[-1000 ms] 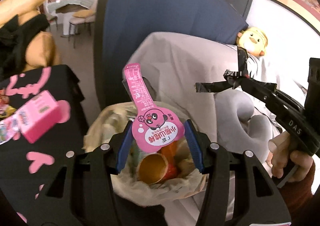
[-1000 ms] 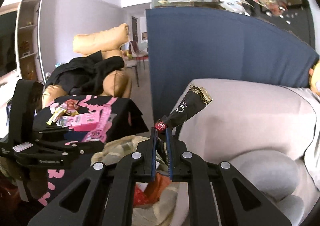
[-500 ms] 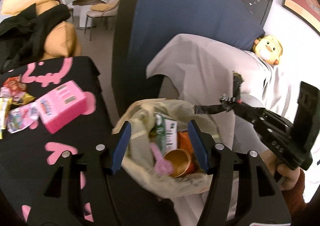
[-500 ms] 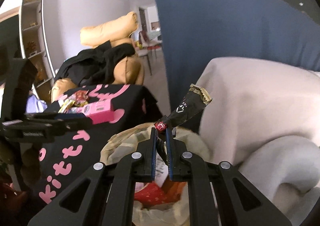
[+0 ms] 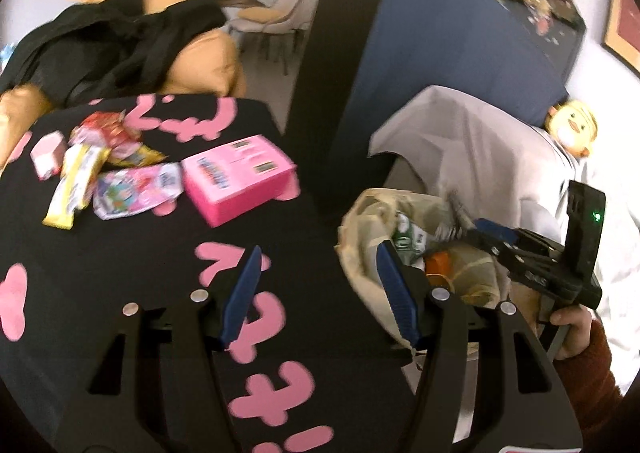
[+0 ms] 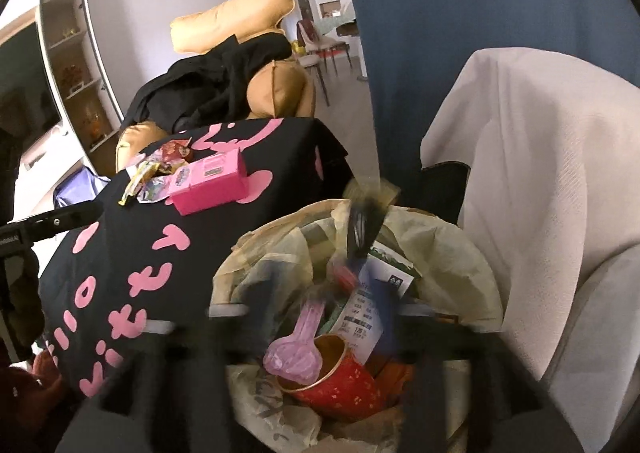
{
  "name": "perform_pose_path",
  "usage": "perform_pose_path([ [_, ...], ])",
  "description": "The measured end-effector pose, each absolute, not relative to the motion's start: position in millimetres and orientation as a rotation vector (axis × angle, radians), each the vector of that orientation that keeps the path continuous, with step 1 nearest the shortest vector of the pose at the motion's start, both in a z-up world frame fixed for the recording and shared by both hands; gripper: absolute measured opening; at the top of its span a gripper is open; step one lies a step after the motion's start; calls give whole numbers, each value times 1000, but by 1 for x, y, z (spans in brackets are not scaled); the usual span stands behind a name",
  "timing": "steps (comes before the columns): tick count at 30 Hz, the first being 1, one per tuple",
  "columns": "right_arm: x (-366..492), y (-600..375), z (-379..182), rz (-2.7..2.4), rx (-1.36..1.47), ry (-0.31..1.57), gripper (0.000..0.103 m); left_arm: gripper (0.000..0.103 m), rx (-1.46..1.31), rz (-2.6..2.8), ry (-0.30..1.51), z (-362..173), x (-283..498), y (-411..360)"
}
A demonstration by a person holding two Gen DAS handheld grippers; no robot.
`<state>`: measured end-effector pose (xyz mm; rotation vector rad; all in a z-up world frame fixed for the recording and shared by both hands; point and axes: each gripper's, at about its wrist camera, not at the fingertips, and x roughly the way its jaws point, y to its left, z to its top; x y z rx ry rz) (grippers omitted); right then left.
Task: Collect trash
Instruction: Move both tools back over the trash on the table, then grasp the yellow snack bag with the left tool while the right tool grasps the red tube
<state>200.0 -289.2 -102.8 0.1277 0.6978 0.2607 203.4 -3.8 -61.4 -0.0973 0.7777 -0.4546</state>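
Black pink-lettered tablecloth (image 5: 120, 253) bearing pink box (image 5: 236, 177), snack wrappers (image 5: 100, 173). Left gripper (image 5: 316, 293) gaping empty over it. Right gripper (image 5: 480, 229) blurring above trash bag (image 6: 440, 241); grip unreadable.

We see a tan armchair (image 6: 276, 89) with black clothes (image 6: 216, 81) on it, a blue partition (image 6: 460, 5), white shelves (image 6: 72, 65) by grey walls, and dining chairs (image 6: 320, 49) behind.

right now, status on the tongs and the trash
Left tongs open, empty. Right tongs over trash bag, black wrapper blurred. Pink box on table.
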Motion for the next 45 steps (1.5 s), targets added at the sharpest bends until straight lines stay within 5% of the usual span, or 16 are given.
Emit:
perform_pose_path([
  [12,192,-267,-76,236,57,634,62,57,-214,-302,772,-80,212,81],
  [25,223,-131,-61,450,-60,608,62,61,-234,-120,711,-92,241,198],
  [37,296,-65,-96,326,-195,672,62,61,-146,-123,752,-104,373,198],
  [45,329,-64,-100,385,-125,737,62,58,-136,-110,870,-131,389,190],
])
